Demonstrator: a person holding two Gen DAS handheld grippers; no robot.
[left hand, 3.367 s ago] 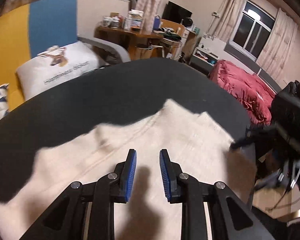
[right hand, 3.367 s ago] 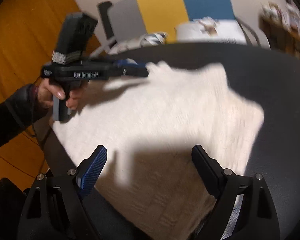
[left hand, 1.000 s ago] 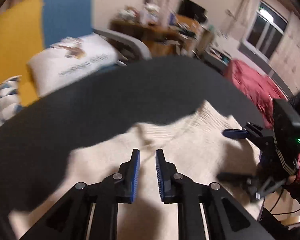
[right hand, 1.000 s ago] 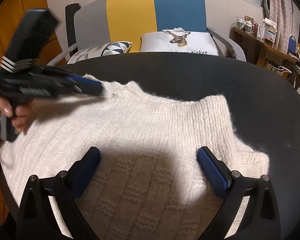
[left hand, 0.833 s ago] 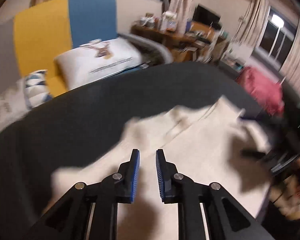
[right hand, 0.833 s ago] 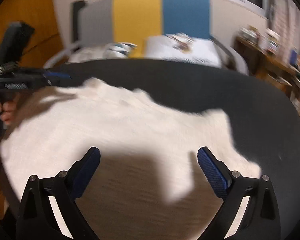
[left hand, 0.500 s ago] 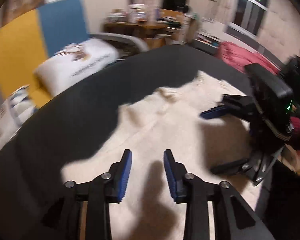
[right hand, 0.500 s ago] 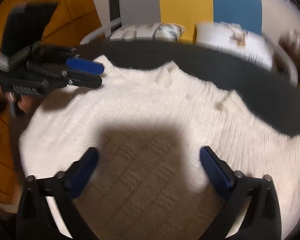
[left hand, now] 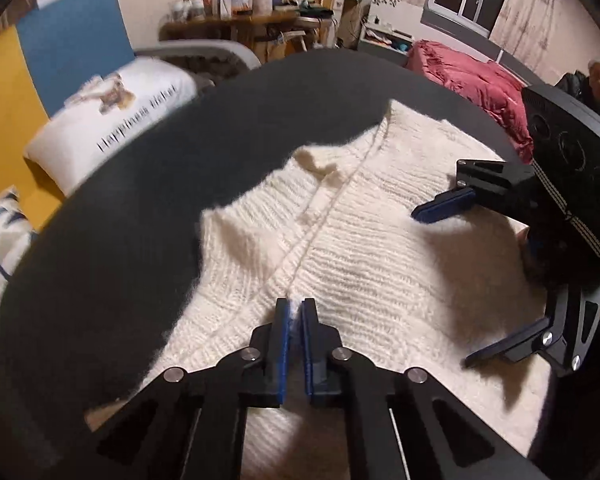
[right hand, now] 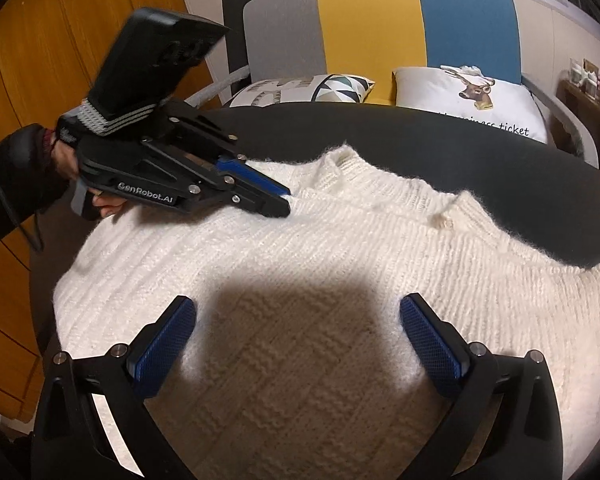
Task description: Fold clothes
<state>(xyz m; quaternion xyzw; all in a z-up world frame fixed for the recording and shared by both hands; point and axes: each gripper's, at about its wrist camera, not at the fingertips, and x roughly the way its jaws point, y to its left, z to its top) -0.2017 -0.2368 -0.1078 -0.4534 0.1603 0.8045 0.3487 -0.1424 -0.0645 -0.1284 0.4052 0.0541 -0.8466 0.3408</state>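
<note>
A cream knitted sweater lies spread on a round black table. My left gripper is shut on a pinch of the sweater's ribbed edge. White knit shows between its blue pads. My right gripper hovers wide open above the middle of the sweater, with nothing between its fingers. It casts a dark shadow on the knit. A hand in a dark sleeve holds the left gripper.
A sofa with yellow, blue and grey panels stands behind the table, with a deer-print pillow and a patterned pillow. A cluttered desk and a bed with a red quilt lie beyond. A person sits at the far right.
My left gripper has gone from open above the sweater to shut on its ribbed edge. The right gripper has stayed wide open and shifted over the sweater's middle.
</note>
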